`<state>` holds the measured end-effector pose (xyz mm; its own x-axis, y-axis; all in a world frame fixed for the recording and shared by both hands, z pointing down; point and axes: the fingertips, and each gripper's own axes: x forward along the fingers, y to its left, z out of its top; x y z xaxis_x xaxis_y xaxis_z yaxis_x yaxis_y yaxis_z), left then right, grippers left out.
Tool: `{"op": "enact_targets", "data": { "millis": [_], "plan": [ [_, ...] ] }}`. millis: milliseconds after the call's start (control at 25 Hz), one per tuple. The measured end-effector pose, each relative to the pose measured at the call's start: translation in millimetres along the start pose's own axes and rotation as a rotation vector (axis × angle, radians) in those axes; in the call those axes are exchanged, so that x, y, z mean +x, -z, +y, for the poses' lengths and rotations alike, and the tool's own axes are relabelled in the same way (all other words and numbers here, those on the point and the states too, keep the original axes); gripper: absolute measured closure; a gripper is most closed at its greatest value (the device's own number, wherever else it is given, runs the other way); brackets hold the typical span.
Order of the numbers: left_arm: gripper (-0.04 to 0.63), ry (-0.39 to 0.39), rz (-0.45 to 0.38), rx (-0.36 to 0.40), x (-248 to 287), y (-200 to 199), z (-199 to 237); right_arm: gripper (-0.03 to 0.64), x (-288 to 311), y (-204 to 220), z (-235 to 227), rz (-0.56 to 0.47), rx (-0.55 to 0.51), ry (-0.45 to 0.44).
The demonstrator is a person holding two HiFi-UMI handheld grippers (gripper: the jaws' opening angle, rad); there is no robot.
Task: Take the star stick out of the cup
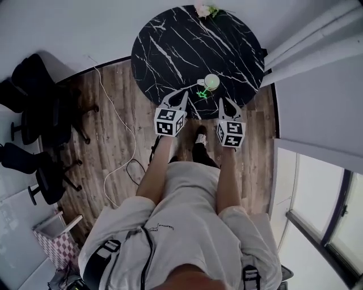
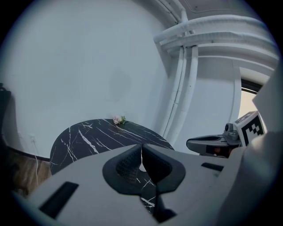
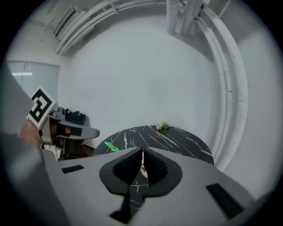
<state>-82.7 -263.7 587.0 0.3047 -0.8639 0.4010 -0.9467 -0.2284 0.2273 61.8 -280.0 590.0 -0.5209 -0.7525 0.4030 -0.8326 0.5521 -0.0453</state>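
A round black marble table (image 1: 170, 45) stands on a wooden floor (image 1: 113, 153); a pale cup (image 1: 211, 82) stands upright near the table's near edge, a little right of its middle. The green star stick (image 1: 201, 93) is out of the cup; it lies on the tabletop just beside the cup, on the cup's near-left side, close to the near edge; whether it touches the cup cannot be told. In the right gripper view the star stick (image 3: 110, 146) lies flat toward the table's left edge, apart from the cup (image 3: 143, 171), which shows low through the opening behind the jaws.

The left gripper (image 1: 185, 93) hovers over the near edge, its tip just left of the star stick; its jaws are clenched, tips meeting, with nothing between them (image 2: 141, 148). The right gripper (image 1: 222, 101) is held over the near edge just right of the cup; its jaws are pressed to a thin slit and grasp nothing (image 3: 142, 152). Each gripper shows at the side of the other's view; both are near each other, not touching.

A small pink flower (image 1: 205, 9) lies at the table's far edge. Left of the table stand black office chairs (image 1: 34, 85); a white cable (image 1: 116, 119) trails across the floor; a pink checked basket (image 1: 57, 244) sits at the lower left.
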Motion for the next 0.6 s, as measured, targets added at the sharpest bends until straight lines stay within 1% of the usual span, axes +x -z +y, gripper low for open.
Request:
{"op": "enact_targets", "data": {
  "millis": [120,160,200,280,440,600],
  "plan": [
    [0.572,-0.033,0.003,-0.006,14.5,-4.5,9.6,0.578,17.6,-8.1,9.9,0.017,-0.281,-0.066],
    [0.572,-0.044,0.002,-0.009,18.9,-6.8,11.9,0.578,23.9,-5.6,13.0,0.035,-0.361,-0.094],
    [0.572,-0.054,-0.001,-0.014,22.8,-8.8,13.7,0.578,30.1,-1.6,15.0,0.052,-0.419,-0.122],
    [0.572,-0.069,0.001,-0.019,29.6,-9.2,15.1,0.578,41.0,7.6,17.0,0.083,-0.483,-0.17],
    [0.572,-0.089,0.02,-0.036,38.9,-2.2,17.1,0.578,58.0,21.7,24.8,0.13,-0.562,-0.273],
    [0.572,-0.118,0.012,-0.074,43.0,0.8,27.0,0.578,68.9,29.5,31.0,0.15,-0.628,-0.328]
  ]
}}
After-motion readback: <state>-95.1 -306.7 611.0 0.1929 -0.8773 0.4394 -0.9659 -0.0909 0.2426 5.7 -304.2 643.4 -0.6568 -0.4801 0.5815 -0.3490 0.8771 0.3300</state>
